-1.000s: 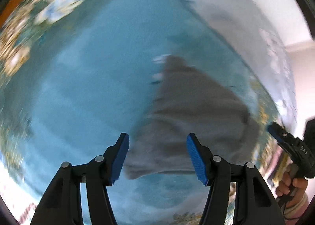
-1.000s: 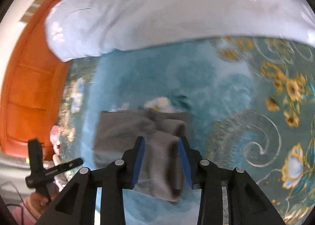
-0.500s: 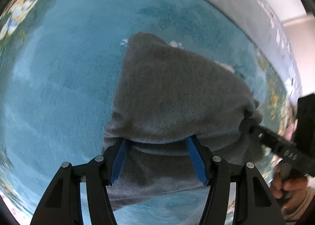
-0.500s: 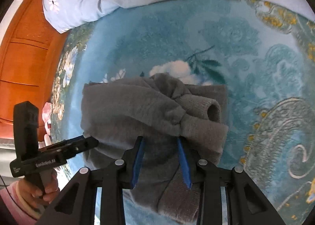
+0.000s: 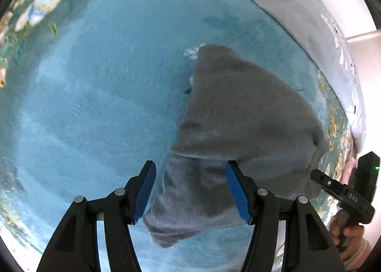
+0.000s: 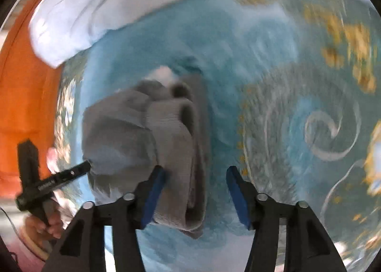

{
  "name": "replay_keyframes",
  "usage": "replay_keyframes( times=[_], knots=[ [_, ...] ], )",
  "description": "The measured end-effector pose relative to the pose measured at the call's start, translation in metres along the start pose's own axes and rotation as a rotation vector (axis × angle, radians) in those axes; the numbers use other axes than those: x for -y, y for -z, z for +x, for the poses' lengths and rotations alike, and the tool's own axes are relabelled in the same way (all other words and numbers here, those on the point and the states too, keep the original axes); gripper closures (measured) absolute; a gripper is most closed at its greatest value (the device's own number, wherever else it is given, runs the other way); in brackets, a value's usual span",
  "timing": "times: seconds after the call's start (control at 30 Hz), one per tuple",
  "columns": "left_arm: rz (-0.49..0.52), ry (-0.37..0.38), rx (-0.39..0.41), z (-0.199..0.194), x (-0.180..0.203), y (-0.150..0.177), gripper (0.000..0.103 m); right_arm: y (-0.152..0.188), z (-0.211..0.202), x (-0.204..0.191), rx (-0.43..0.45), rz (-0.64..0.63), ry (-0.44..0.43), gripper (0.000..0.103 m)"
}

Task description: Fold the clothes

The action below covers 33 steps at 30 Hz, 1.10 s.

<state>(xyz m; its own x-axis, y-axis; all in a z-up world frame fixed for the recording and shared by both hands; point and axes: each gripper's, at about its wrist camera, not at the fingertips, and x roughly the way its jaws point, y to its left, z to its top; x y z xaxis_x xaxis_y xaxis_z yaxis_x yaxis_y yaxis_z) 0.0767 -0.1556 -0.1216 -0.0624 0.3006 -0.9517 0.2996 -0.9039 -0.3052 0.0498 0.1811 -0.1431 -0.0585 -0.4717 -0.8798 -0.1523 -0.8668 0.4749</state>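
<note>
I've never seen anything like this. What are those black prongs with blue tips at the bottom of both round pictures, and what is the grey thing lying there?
No robot here: a person holds a hand-operated clamp in each hand, and a small fisheye camera on each clamp looks along its two fingers. That is why both pictures are round. One view comes from the left gripper, the other from the right gripper; each also catches the other clamp at its edge, with the person's hand on its handle.

The grey thing is a soft grey garment, partly folded, lying on a blue flowered bedspread, with a pale quilt behind. The garment lies between the left gripper's open fingers. The right gripper's jaws are opening, a folded edge between them; neither seems to pinch it.
</note>
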Motion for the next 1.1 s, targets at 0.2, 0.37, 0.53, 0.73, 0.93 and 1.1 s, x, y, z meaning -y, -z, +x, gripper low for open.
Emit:
replay_keyframes(
  times=[0.2,0.37,0.53,0.73,0.93,1.1],
  knots=[
    [-0.073,0.127,-0.052,0.025,-0.019,-0.005,0.035,-0.011,0.021,0.014,-0.026,0.088,-0.131,0.042],
    [-0.123,0.179,-0.068,0.030,-0.025,-0.003,0.036,-0.014,0.035,0.021,-0.054,0.153,-0.195,0.045],
    [-0.130,0.144,-0.064,0.022,-0.015,0.003,0.064,-0.008,0.028,0.017,-0.039,0.212,-0.219,0.068],
    [-0.073,0.083,-0.027,-0.016,0.016,0.014,0.080,0.003,-0.005,-0.001,0.004,0.212,-0.252,0.078],
    [-0.010,0.068,0.009,-0.066,0.052,0.045,0.081,0.028,-0.057,-0.014,0.062,0.192,-0.303,0.078],
    [0.030,0.090,0.071,-0.106,0.093,0.084,0.081,0.063,-0.111,-0.006,0.125,0.163,-0.353,0.078]
  ],
)
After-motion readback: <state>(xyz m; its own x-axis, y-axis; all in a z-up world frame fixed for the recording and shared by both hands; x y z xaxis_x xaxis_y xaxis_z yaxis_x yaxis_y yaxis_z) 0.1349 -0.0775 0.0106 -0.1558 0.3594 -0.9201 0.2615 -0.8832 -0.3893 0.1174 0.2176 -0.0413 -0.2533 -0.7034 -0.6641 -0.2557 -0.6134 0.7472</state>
